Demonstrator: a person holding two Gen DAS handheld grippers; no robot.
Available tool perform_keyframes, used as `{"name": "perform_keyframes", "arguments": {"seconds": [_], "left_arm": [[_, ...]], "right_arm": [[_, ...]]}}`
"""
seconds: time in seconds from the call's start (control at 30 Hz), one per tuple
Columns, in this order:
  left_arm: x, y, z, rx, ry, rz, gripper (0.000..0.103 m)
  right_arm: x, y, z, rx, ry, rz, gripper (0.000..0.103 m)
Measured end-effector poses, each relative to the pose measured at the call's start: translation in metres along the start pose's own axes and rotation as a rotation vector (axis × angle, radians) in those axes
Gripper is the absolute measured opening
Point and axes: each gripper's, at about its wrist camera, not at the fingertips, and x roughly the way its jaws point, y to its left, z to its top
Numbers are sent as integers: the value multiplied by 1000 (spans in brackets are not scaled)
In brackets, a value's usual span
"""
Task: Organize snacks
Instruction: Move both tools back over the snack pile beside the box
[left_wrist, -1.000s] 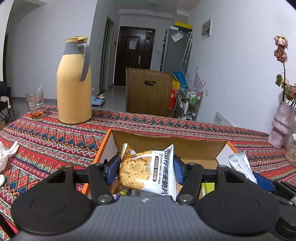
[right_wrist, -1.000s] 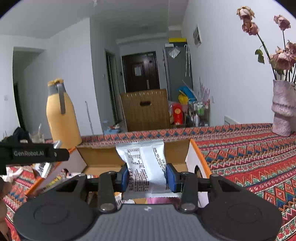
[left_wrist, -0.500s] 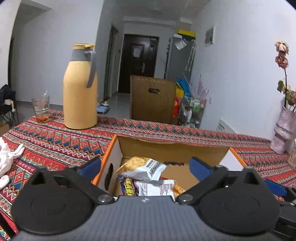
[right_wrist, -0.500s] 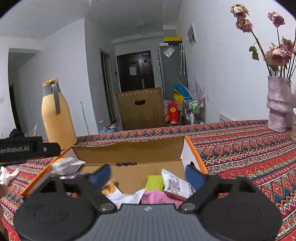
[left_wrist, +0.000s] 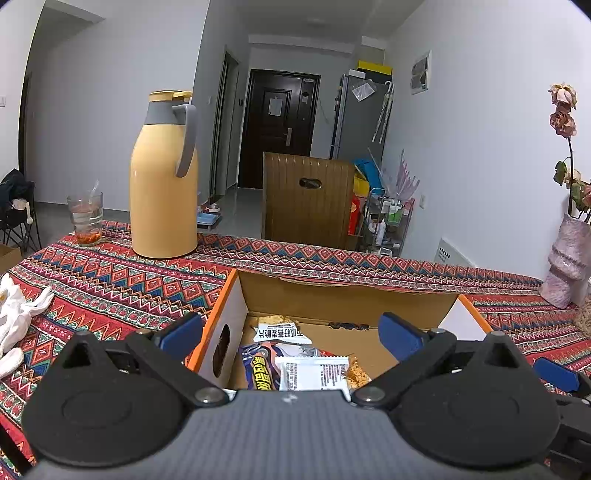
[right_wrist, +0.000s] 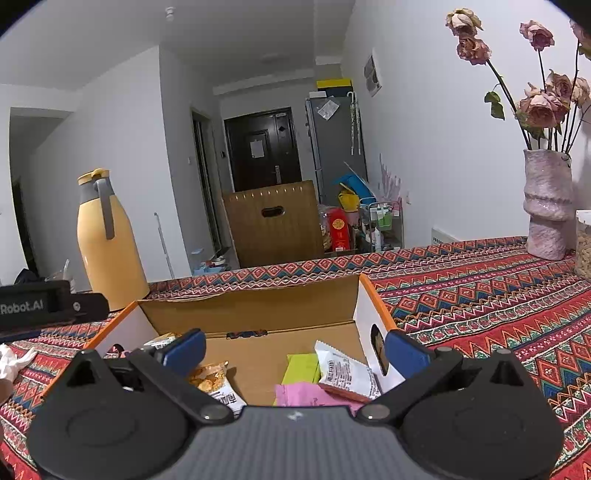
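- Snack packets lie loose in the open cardboard box (left_wrist: 343, 299) on the patterned tablecloth (left_wrist: 110, 280).
- Left gripper (left_wrist: 291, 334) hovers over the box's left end, jaws spread wide with nothing between them; its left pad hangs outside the orange-edged wall.
- Below it sit a white packet with black print (left_wrist: 314, 373), a dark wrapper with yellow lettering (left_wrist: 260, 371) touching its left side, and a white-and-orange packet (left_wrist: 277, 330) further back.
- Right gripper (right_wrist: 293, 349) hovers over the box's right end, jaws also wide apart and empty.
- Under it lie a white packet (right_wrist: 347, 371) tilted against the right wall, a green packet (right_wrist: 301, 367), a pink packet (right_wrist: 314, 395) and an orange-printed packet (right_wrist: 208, 378).
- Yellow thermos jug (left_wrist: 164, 177) and glass (left_wrist: 85, 214) stand beyond the box to the left; the pink vase (right_wrist: 546, 205) of dried roses stands far right.
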Motion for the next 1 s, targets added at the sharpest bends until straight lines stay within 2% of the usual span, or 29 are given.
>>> {"name": "perform_keyframes", "arguments": {"seconds": [0.2, 0.6, 0.83, 1.0], "left_arm": [[-1, -1, 1, -5, 4, 9, 103], [-36, 8, 4, 3, -10, 8, 103], [-55, 29, -9, 8, 23, 12, 103], [-67, 41, -23, 30, 47, 20, 103]], "right_arm": [[-4, 0, 3, 1, -19, -3, 103], [-27, 4, 12, -14, -53, 22, 103], [-56, 13, 11, -65, -64, 59, 103], [-75, 20, -1, -109, -44, 79, 103]]}}
